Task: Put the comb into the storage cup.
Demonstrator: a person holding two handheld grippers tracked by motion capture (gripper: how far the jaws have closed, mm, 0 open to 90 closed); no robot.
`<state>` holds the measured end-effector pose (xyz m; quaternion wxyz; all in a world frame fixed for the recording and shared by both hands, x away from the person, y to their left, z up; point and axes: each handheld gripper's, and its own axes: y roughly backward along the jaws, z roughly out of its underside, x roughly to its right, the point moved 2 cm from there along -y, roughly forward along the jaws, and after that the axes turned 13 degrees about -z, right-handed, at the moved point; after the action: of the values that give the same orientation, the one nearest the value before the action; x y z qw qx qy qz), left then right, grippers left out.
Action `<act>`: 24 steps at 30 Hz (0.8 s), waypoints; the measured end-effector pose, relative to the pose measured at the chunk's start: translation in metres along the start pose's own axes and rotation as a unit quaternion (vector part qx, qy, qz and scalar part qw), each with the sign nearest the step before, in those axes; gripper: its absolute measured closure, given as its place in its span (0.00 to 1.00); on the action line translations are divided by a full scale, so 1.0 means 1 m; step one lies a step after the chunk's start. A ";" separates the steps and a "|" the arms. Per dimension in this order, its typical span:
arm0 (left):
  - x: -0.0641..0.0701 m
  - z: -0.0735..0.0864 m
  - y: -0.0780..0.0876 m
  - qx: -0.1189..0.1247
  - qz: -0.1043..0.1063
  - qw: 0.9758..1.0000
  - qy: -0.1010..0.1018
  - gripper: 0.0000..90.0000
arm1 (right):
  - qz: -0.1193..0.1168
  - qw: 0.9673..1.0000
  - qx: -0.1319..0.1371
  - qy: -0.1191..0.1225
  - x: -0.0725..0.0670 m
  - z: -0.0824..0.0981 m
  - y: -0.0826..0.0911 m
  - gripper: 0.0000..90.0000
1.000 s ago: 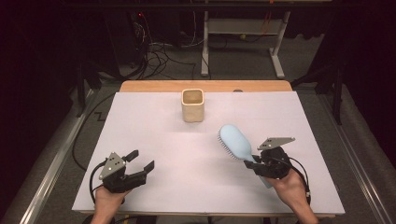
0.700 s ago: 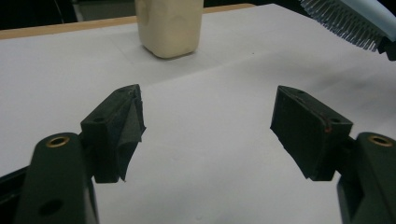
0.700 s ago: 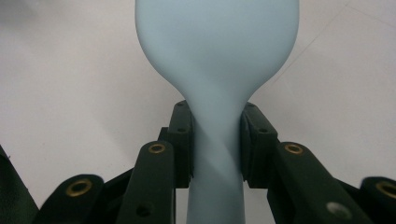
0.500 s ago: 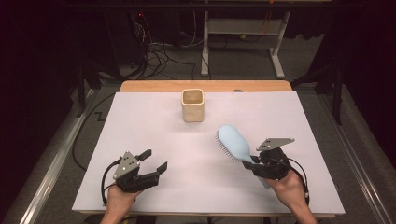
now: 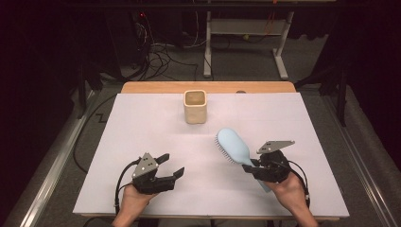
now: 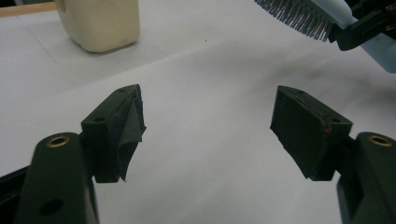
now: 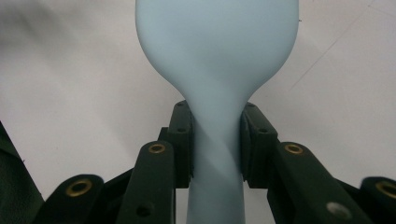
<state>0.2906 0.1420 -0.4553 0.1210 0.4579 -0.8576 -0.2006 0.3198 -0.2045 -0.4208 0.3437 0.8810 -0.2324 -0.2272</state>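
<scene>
White table point(image 5: 142, 142) underneath it all, cream cup point(image 5: 195, 107) standing at its far middle. Nearer than the cup and off to its right, the pale blue hairbrush point(image 5: 234, 147), right gripper point(image 5: 254, 169) clamped on its handle. Nearer and left of the cup, left gripper point(image 5: 171, 166), jaws wide apart, nothing between.

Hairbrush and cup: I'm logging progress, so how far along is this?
Done: the right gripper is shut on the hairbrush by its handle. In hand: the brush, off the table. The left gripper is open, empty. Left, probably: the cup holds nothing.
</scene>
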 end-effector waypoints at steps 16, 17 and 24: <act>0.014 -0.013 -0.018 -0.009 0.024 1.000 -0.009 0.29 | 0.002 1.000 0.000 0.013 -0.006 -0.005 -0.003 0.79; 0.016 -0.014 -0.019 -0.009 0.027 1.000 -0.009 0.29 | 0.002 1.000 0.001 0.014 -0.007 -0.005 -0.003 0.79; 0.029 -0.024 -0.029 -0.011 0.048 0.999 -0.016 0.29 | -0.005 1.000 0.007 0.021 -0.011 -0.009 -0.005 0.79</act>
<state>0.3053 0.0981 -0.4460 0.1219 0.4120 -0.8780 -0.2110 0.3175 -0.1912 -0.4158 0.3414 0.8892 -0.2221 -0.2085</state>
